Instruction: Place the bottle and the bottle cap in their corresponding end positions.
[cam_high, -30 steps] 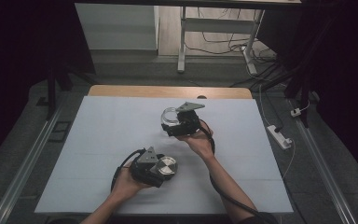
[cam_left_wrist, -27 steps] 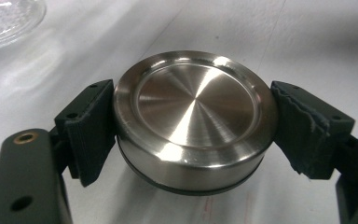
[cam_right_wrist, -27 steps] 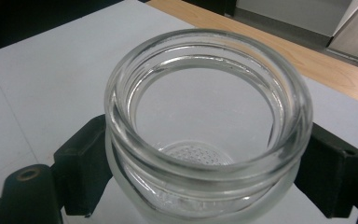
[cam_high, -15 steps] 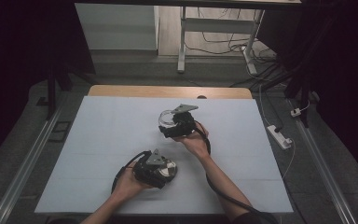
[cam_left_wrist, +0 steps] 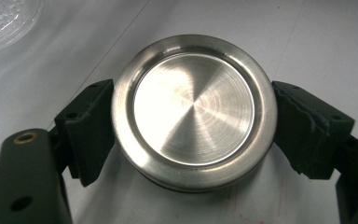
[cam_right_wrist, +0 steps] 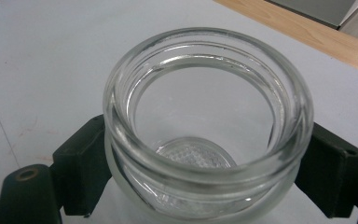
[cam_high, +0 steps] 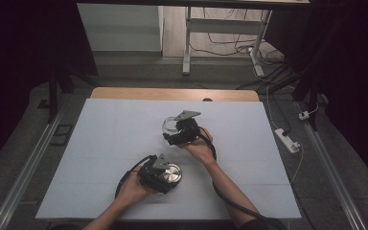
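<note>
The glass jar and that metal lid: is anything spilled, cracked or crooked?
Nothing stands out. The glass jar sits empty and whole in the right gripper, the metal lid lies undented in the left gripper, and the table looks dry.

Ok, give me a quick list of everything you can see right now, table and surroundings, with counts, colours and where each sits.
glass jar: 1, clear, open-mouthed, mid-table between the right gripper's jaws
metal lid: 1, silver, near edge of the table, between the left gripper's jaws
table: 1, white top, wooden strip along the far edge
power strip: 1, white, on the floor right of the table
frame legs: white, on the floor beyond the table
left gripper: 1, black, shut on the lid
right gripper: 1, black, shut on the jar
forearms: 2, bare, from the bottom edge
</note>
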`<action>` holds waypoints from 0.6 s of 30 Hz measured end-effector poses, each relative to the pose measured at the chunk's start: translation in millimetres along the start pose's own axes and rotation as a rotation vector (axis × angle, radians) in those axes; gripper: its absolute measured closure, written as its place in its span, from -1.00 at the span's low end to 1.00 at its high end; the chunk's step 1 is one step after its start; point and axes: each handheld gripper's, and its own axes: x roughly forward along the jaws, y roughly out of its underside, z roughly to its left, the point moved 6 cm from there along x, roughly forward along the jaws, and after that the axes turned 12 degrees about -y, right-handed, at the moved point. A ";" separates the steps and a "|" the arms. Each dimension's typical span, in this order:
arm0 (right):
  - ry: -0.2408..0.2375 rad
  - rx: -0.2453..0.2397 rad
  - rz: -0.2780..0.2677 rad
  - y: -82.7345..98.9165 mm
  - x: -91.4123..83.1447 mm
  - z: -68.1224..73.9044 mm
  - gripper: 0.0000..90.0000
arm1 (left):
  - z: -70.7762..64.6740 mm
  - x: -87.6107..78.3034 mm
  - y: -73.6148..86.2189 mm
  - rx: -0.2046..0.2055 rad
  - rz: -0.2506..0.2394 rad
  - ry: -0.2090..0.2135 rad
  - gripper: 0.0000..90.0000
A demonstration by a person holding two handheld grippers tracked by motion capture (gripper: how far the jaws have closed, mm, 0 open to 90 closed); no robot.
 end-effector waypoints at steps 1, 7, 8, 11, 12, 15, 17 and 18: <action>-0.001 0.002 0.000 0.2 -0.2 0.1 -0.68 | 0.1 0.4 0.3 -0.005 0.003 0.002 -0.57; -0.003 0.021 -0.010 0.2 -1.1 0.6 -0.71 | 1.7 0.1 0.0 -0.019 -0.003 0.015 -0.71; -0.011 0.029 -0.016 -0.2 -1.8 0.6 -0.74 | 1.9 -1.1 -0.5 -0.023 -0.009 0.022 -0.74; -0.026 0.029 -0.037 -3.7 -6.5 2.6 -0.83 | 2.7 -5.2 -1.6 -0.019 -0.023 0.032 -0.80; -0.028 0.027 -0.040 -5.3 -8.5 3.7 -0.86 | 3.2 -6.4 -1.8 -0.024 -0.029 0.029 -0.83; -0.031 0.017 -0.053 -9.3 -15.2 6.2 -0.92 | 6.3 -10.2 -1.6 -0.043 -0.048 0.023 -0.89; -0.033 0.020 -0.057 -10.3 -18.9 7.1 -0.94 | 9.3 -13.7 -0.9 -0.051 -0.059 0.015 -0.91; -0.036 0.020 -0.057 -10.4 -20.6 7.5 -0.94 | 10.5 -15.4 -0.7 -0.057 -0.066 0.019 -0.92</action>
